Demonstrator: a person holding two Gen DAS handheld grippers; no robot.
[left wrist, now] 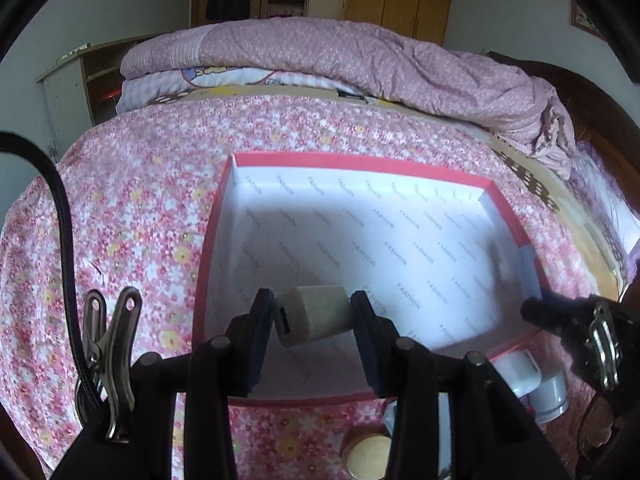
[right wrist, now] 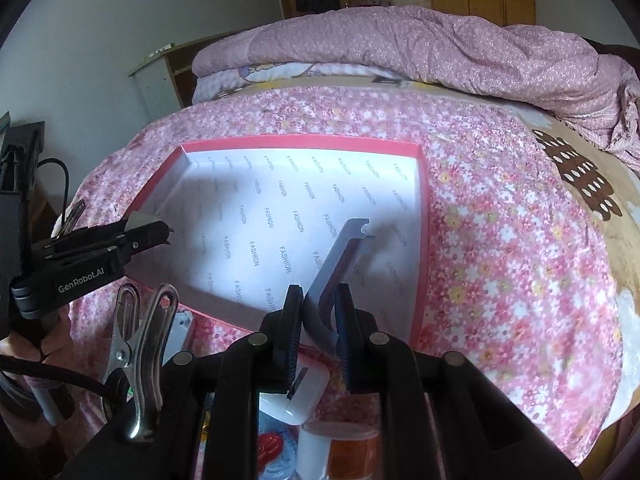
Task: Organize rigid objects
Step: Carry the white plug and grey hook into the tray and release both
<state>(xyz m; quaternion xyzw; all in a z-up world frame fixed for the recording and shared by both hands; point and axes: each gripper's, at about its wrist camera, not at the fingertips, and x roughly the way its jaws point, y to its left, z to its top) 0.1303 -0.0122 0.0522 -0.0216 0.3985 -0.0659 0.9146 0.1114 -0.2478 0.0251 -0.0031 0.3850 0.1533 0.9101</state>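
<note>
A shallow red-rimmed box (left wrist: 218,208) with a white "FASHION"-printed floor lies on the flowered bedspread; it also shows in the right wrist view (right wrist: 424,216). My left gripper (left wrist: 314,316) is shut on a cream USB charger block (left wrist: 316,314) and holds it over the box's near edge. My right gripper (right wrist: 319,312) is shut on a grey-blue angled plastic piece (right wrist: 340,256) with a forked tip, which reaches over the box floor. The right gripper's tip shows at the right of the left view (left wrist: 538,310); the left gripper body shows at the left of the right view (right wrist: 100,256).
Near the box's front edge lie a white charger (right wrist: 294,396), a white cylinder (left wrist: 554,398), a gold-lidded jar (left wrist: 368,456) and an orange-labelled bottle (right wrist: 340,452). A folded pink quilt (left wrist: 340,56) lies at the far side of the bed. A shelf and wardrobe stand behind.
</note>
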